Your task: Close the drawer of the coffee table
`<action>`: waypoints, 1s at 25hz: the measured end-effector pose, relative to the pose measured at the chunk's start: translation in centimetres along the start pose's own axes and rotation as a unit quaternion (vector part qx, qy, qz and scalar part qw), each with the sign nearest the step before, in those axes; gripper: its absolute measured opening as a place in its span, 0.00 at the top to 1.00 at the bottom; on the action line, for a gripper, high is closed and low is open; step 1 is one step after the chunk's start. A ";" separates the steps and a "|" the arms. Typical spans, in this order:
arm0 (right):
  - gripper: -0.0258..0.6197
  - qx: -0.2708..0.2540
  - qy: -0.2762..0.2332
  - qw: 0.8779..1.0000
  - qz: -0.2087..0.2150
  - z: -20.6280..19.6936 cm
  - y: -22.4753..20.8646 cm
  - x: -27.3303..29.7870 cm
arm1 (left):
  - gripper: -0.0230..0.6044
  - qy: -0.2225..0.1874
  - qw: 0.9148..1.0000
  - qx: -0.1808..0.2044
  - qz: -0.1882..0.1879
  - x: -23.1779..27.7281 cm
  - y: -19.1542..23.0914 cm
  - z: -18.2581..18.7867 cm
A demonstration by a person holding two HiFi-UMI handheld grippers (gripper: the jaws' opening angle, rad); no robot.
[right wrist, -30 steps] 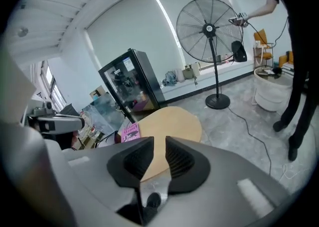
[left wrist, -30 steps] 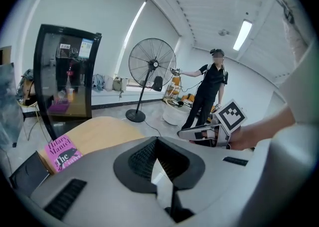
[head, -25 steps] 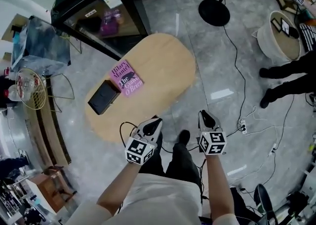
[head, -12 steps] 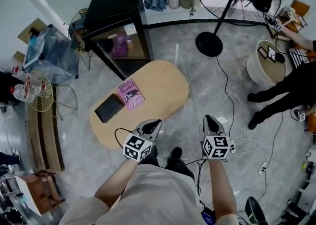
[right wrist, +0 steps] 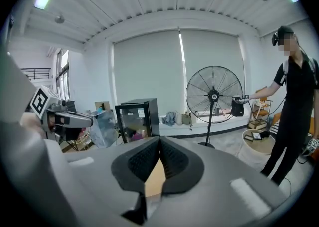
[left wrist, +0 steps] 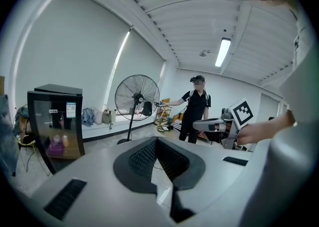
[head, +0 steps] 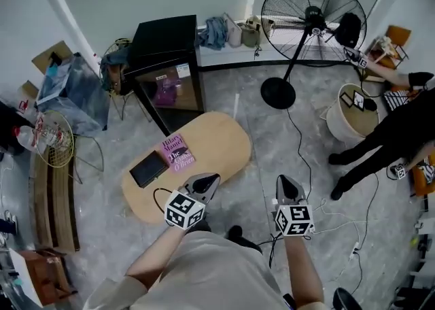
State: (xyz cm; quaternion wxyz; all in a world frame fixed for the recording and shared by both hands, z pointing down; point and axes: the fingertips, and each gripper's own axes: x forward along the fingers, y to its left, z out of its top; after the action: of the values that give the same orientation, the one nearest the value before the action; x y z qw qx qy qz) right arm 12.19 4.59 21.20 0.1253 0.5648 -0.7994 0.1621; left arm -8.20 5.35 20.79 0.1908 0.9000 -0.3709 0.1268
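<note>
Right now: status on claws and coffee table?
Left claw, right claw shut, empty. Oval wooden coffee table ahead, untouched; drawer unseen. Pink book, black box on top.

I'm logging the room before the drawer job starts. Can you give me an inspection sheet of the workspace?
Surface: oval wooden coffee table, top mostly bare.
Job's things: drawer not visible in any view, so open or closed cannot be told.
Clutter: pink book and black flat case side by side on the table's left half.
Grippers: left gripper and right gripper held in the air near the table, jaws together, nothing between them.
Cables: loose cables across the floor right of the table.
Surroundings: pedestal fan, black glass-door cabinet, person in black at right.
</note>
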 end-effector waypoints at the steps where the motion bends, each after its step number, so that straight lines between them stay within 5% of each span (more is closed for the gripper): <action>1: 0.94 -0.001 -0.005 1.000 0.000 0.4 0.2 -0.5 | 0.95 -0.002 1.000 0.003 -0.001 -0.3 -0.1 0.4; 25: 0.95 -0.034 -0.096 0.995 0.008 8.9 1.0 -3.8 | 0.95 -0.086 0.995 0.058 0.005 -2.4 1.3 8.4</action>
State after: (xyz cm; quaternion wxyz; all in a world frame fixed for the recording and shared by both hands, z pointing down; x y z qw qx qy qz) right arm 12.39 4.59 11.51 0.0660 0.5666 -0.8173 0.0812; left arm -10.02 2.34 12.73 0.1051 0.9151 -0.3829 0.0707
